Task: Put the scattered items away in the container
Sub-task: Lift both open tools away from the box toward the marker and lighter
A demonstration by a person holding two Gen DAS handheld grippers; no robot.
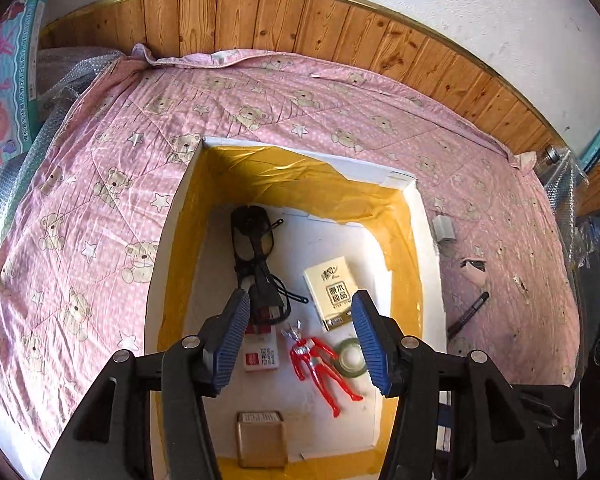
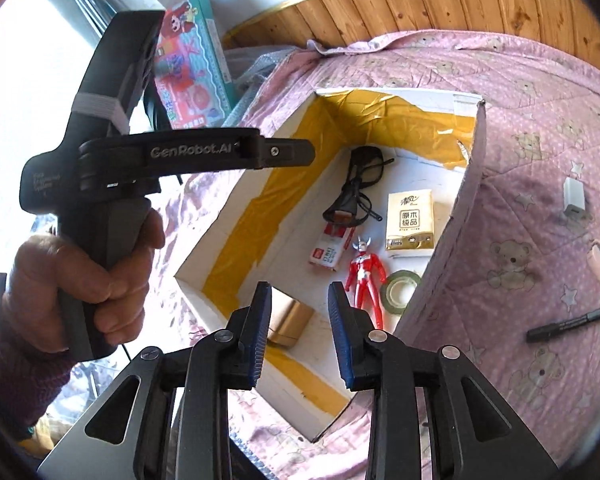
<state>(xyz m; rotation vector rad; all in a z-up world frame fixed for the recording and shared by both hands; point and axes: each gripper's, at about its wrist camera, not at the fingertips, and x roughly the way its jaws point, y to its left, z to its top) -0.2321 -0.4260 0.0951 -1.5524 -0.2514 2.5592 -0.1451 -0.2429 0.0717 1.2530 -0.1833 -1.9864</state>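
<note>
Both grippers are black with ribbed blue pads (image 1: 236, 332) and silver screws (image 2: 223, 335). The left gripper (image 2: 172, 152) reads "GenRobot.AI" in grey. A purple knit sleeve (image 2: 16, 392) covers the wrist.

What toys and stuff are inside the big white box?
Inside the white foam box: red toy figure, tissue pack, black sunglasses, tape roll, small red-white box, brown cube. The sunglasses partly cover the small box.
</note>
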